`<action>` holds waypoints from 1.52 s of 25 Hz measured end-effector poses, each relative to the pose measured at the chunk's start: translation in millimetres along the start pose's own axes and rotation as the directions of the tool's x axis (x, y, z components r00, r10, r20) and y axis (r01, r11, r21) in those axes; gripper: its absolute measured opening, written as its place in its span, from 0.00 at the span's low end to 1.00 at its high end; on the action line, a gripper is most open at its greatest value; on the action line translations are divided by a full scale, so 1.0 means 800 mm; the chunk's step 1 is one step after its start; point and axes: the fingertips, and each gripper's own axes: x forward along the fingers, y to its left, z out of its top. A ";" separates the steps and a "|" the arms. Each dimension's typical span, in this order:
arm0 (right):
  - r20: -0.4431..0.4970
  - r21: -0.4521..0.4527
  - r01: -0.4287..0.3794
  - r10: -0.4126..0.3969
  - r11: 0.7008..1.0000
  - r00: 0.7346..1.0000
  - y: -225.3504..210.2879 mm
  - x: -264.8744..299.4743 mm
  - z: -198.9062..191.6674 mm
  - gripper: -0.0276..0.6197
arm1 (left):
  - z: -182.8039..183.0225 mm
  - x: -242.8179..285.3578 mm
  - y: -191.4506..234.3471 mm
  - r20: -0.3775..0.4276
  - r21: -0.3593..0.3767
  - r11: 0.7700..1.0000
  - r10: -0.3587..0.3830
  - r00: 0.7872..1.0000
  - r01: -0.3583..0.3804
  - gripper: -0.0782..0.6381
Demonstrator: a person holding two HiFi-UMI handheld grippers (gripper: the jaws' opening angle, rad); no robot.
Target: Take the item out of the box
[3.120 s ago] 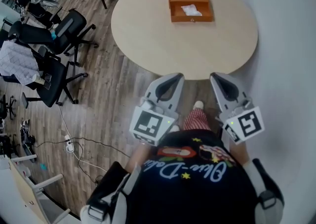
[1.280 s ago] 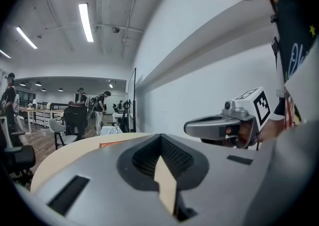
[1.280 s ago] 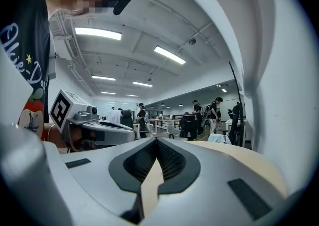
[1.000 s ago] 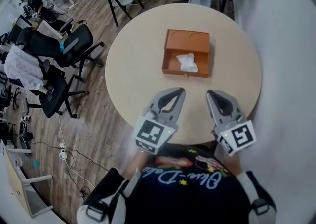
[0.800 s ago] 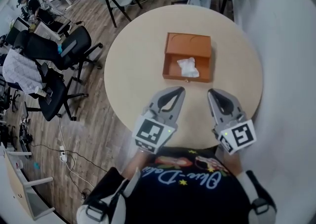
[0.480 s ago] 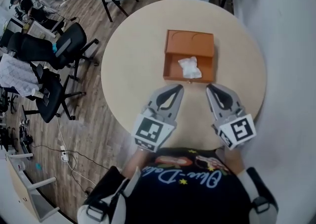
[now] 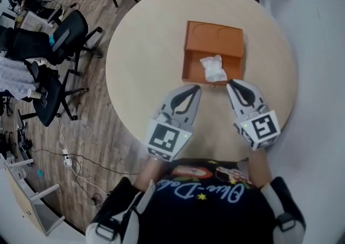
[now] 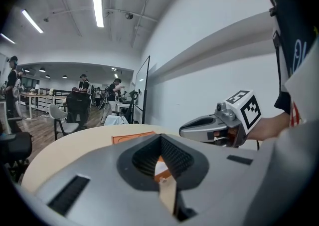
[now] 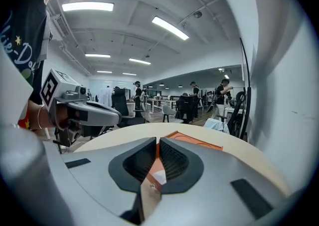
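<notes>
while a crumpled white wad (image 7: 214, 69) lies in the orange rectangular box (image 7: 214, 36), the left gripper (image 7: 193, 89) and right gripper (image 7: 233, 83) hover just near it, jaws closed, empty.

Open-plan office: black swivel chairs (image 7: 63, 37), round meeting table (image 7: 145, 49), ceiling strip lights (image 9: 170, 28).

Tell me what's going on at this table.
A person stands at a round table with a gripper in each hand. An orange box lies open on it, with a crumpled white item inside. The left gripper and right gripper hover side by side at the box's near side, both shut and empty. The item has not yet been taken out.
</notes>
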 end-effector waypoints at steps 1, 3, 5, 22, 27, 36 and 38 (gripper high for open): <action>-0.016 -0.012 -0.003 0.002 1.000 1.000 -0.001 0.009 -0.005 0.04 | -0.004 0.002 0.005 -0.001 -0.007 1.000 0.002 1.000 -0.002 0.09; -0.046 -0.026 -0.005 0.004 1.000 0.999 -0.003 0.026 -0.014 0.04 | -0.012 0.003 0.014 -0.003 -0.014 1.000 0.003 1.000 -0.003 0.09; -0.061 -0.025 0.001 -0.003 1.000 0.998 -0.006 0.043 -0.020 0.04 | -0.017 0.004 0.022 -0.003 -0.029 1.000 0.007 1.000 -0.007 0.09; -0.294 -0.018 0.013 -0.018 1.000 0.956 -0.013 0.140 -0.089 0.12 | -0.053 0.018 0.075 -0.040 -0.031 0.999 -0.035 0.999 0.034 0.09; -0.364 -0.006 0.030 -0.030 1.000 0.931 -0.021 0.154 -0.109 0.12 | -0.053 0.018 0.082 -0.048 -0.029 0.998 -0.063 0.997 0.062 0.09; -0.482 -0.018 0.060 -0.061 0.998 0.874 -0.034 0.175 -0.144 0.17 | -0.047 0.024 0.094 -0.037 -0.046 0.995 -0.087 0.996 0.085 0.09; -0.500 -0.020 0.068 -0.069 0.997 0.863 -0.037 0.178 -0.149 0.17 | -0.047 0.025 0.096 -0.035 -0.045 0.995 -0.091 0.995 0.089 0.09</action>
